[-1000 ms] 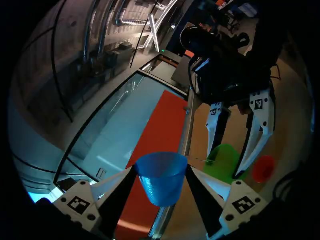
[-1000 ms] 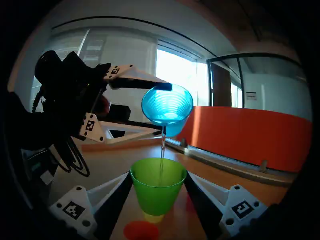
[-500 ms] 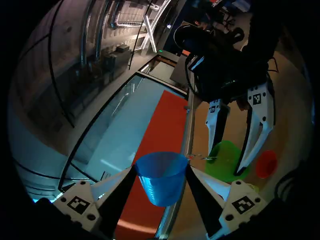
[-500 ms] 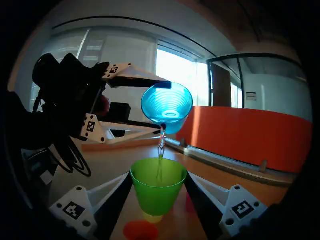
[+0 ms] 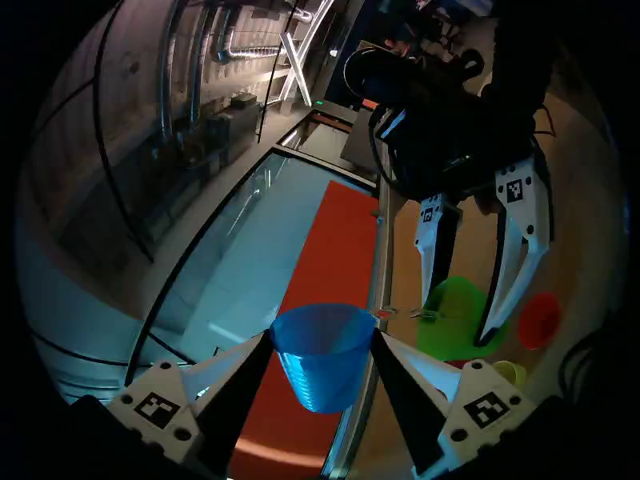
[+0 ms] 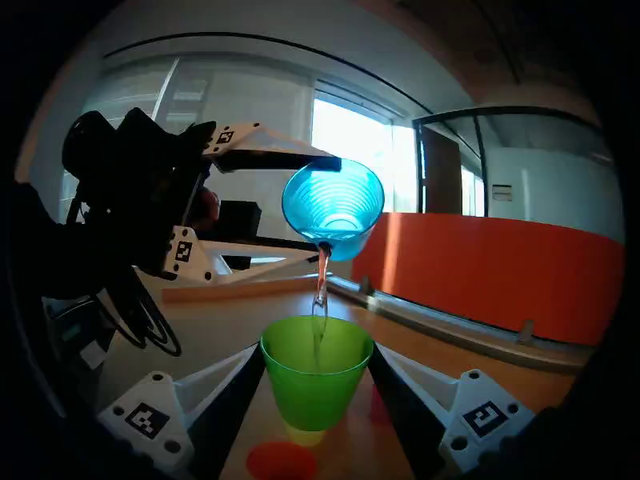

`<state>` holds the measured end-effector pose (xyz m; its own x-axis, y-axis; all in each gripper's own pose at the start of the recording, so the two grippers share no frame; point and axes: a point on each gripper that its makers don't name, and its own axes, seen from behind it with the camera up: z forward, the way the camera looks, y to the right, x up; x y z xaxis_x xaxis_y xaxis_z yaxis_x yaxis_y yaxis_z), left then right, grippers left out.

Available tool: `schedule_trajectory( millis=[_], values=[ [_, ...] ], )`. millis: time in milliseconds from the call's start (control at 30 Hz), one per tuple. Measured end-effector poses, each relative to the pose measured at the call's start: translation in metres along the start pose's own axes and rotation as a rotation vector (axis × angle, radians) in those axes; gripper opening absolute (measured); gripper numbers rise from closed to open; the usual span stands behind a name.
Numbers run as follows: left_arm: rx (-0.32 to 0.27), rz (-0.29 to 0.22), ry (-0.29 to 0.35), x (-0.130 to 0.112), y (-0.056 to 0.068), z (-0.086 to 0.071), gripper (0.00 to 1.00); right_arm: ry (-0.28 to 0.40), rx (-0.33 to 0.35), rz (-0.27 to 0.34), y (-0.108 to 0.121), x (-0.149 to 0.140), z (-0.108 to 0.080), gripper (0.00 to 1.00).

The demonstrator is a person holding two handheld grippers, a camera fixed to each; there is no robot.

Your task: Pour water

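My left gripper (image 5: 322,360) is shut on a translucent blue cup (image 5: 322,355), tipped over on its side. In the right gripper view that blue cup (image 6: 333,208) hangs above, its mouth facing me, and a thin stream of water (image 6: 319,288) falls from its rim into a green cup (image 6: 317,380). My right gripper (image 6: 317,382) is shut on the green cup, which is upright. In the left gripper view the green cup (image 5: 458,318) sits between the right gripper's white fingers (image 5: 510,268), with a hand behind them.
A red cup (image 6: 280,462) and a yellow cup (image 6: 306,436) stand on the wooden table (image 6: 416,344) below the green cup. An orange partition (image 6: 512,272) runs along the table's far side, with windows behind. A person's dark sleeve (image 6: 56,264) is at left.
The blue cup has tipped slightly further and the stream has shifted a little. Both grippers have held nearly still.
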<state>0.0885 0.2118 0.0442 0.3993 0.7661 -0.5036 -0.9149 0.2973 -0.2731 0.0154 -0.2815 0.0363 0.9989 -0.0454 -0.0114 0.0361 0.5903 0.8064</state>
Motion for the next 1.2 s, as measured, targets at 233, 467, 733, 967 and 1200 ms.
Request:
schedule_trajectory(
  millis=[233, 467, 733, 967, 1200],
  values=[
    [0.001, 0.019, 0.003, 0.0019, 0.0008, -0.0015, 0.88, 0.0, -0.001, -0.004, -0.0004, -0.0002, 0.001, 0.92],
    [0.009, 0.04, 0.011, 0.0044, -0.0014, -0.0027, 0.87, 0.002, -0.001, -0.004, 0.0, 0.0005, 0.0013, 0.92],
    [0.015, 0.061, 0.013, 0.0042, -0.003, -0.0002, 0.88, 0.004, -0.004, -0.004, 0.0029, 0.0001, 0.0009, 0.92],
    [0.018, 0.078, 0.019, 0.0059, -0.0044, 0.002, 0.88, 0.007, -0.006, -0.005, 0.0047, 0.0009, 0.0006, 0.92],
    [0.023, 0.093, 0.02, 0.0065, -0.0063, 0.0051, 0.87, 0.01, -0.009, -0.005, 0.0065, 0.0024, -0.0004, 0.92]
  ],
)
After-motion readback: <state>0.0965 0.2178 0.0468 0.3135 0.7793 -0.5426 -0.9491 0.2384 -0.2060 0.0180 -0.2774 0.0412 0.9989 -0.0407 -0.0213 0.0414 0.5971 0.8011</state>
